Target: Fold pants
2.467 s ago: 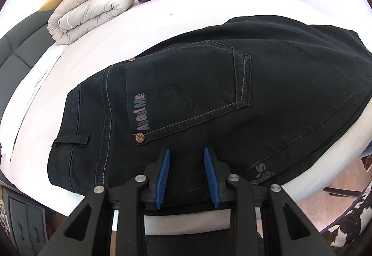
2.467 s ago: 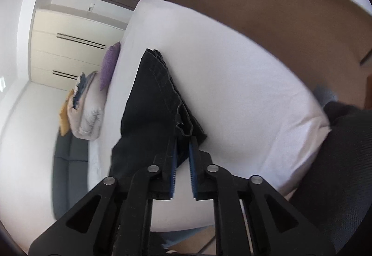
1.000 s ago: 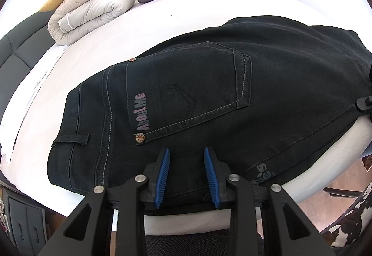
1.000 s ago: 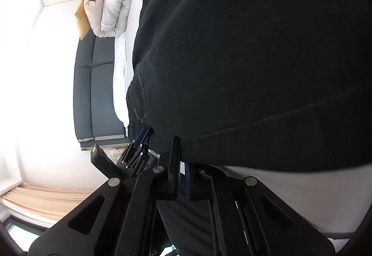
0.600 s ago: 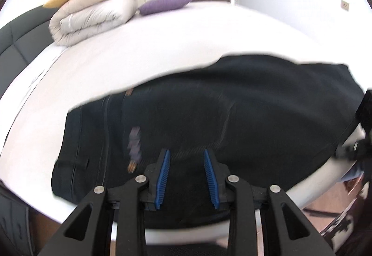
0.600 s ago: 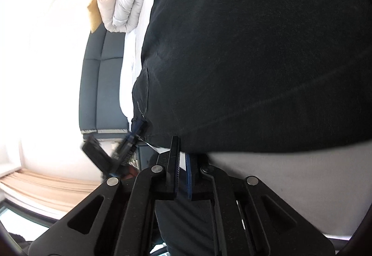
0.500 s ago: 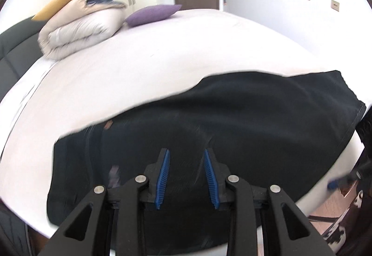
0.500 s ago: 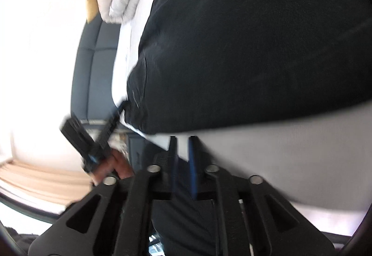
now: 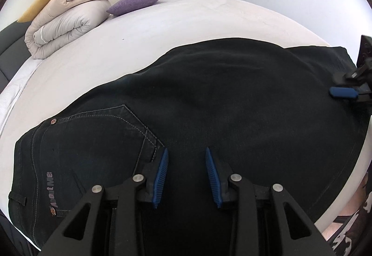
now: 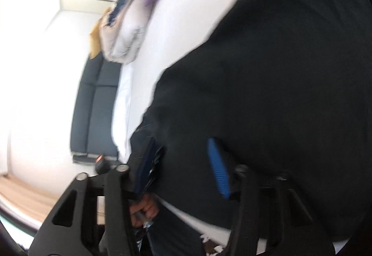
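The pants [image 9: 209, 98] lie flat across the frame centre, so both the left tool [image 9: 186, 174] and the right tool [image 10: 183, 167] hover released, grasping nothing

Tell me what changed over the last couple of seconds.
The right gripper carried the leg end across, laid it down and opened, so the pants are now folded in half. The left gripper pulled back, staying open. The bed, duvet and purple pillow stayed put.

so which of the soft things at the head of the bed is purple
The small purple pillow, lying right of the rolled beige duvet; the yellow cushion sits behind that roll.
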Action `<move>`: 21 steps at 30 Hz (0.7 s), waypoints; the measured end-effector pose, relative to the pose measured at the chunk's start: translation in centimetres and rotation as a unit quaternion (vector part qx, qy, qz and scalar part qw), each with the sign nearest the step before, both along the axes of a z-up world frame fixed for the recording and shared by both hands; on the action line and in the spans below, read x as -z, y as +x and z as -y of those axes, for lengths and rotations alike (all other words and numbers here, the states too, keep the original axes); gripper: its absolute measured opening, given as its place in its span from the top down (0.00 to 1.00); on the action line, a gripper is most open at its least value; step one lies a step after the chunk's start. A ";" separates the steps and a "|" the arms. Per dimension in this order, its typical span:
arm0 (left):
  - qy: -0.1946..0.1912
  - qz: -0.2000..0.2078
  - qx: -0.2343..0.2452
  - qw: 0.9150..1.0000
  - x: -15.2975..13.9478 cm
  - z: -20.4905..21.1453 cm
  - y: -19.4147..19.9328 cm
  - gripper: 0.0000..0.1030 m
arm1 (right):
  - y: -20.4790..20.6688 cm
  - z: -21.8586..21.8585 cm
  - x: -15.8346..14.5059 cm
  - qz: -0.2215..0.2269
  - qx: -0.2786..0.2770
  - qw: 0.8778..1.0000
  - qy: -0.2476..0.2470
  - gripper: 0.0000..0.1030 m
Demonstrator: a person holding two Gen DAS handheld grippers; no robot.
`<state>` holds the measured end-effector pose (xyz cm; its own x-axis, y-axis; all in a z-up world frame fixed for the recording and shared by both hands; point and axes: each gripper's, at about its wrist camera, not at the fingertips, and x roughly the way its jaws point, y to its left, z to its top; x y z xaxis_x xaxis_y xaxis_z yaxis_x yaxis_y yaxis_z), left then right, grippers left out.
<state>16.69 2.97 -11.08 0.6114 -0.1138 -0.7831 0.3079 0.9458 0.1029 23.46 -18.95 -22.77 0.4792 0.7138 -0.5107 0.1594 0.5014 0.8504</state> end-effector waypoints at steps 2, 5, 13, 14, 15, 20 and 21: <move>-0.004 0.000 -0.004 1.000 -0.1 0.0 -0.1 0.65 | -0.7 2.2 1.0 -0.006 0.036 0.999 0.001 1.00; -0.007 0.008 -0.006 1.000 0.2 -0.6 -0.5 0.65 | -3.2 7.1 0.4 0.013 0.115 0.993 -0.020 1.00; -0.062 0.014 -0.012 0.998 -3.0 -1.6 -0.4 0.65 | -8.0 15.9 -4.8 0.026 0.245 0.967 -0.071 1.00; -0.077 0.016 -0.010 0.997 -3.9 -1.6 0.3 0.65 | -7.7 15.4 -5.7 0.037 0.235 0.969 -0.065 1.00; -0.088 0.017 -0.008 0.996 -4.6 -1.5 1.3 0.64 | -6.8 14.3 -6.6 0.049 0.216 0.973 -0.061 1.00; -0.106 0.013 0.017 0.994 -5.6 1.3 7.4 0.64 | 1.9 3.3 -6.8 0.064 0.055 0.996 0.014 1.00; -0.116 -0.001 0.017 0.993 -5.2 1.6 8.5 0.64 | 3.1 1.7 -6.2 0.054 0.041 0.997 0.027 1.00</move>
